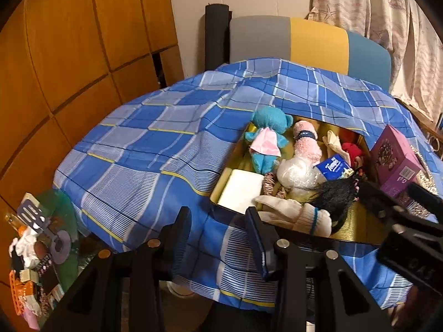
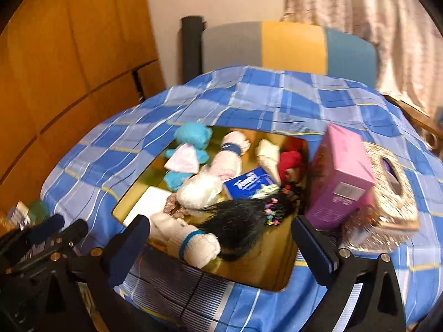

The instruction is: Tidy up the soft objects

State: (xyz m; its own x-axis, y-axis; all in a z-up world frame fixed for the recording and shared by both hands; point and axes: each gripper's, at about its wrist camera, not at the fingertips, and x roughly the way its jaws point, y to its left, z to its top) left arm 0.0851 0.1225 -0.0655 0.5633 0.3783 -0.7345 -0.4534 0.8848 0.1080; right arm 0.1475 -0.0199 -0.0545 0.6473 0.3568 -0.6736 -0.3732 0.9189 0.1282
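Blue checked cloth (image 1: pixel 155 149) over a table, wooden cabinets (image 1: pixel 69 44) behind, gold tray (image 2: pixel 257 260) of soft toys (image 2: pixel 191 155), left gripper (image 1: pixel 218 221) empty, half-spread, right gripper (image 2: pixel 221 238) spread wide, empty, above the tray's near edge

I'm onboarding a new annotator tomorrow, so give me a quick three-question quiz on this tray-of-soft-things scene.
1. True or false: the right gripper is clamped on the black wig.
2. Which item lies nearest the gold tray's front edge? A) blue plush bear B) white sock with a blue band C) red fabric item
3. Fill in: the purple box stands outside the tray, leaning against a glittery ______ box.

Key
1. False: its jaws stand wide open, nothing pressed between them.
2. B
3. tissue
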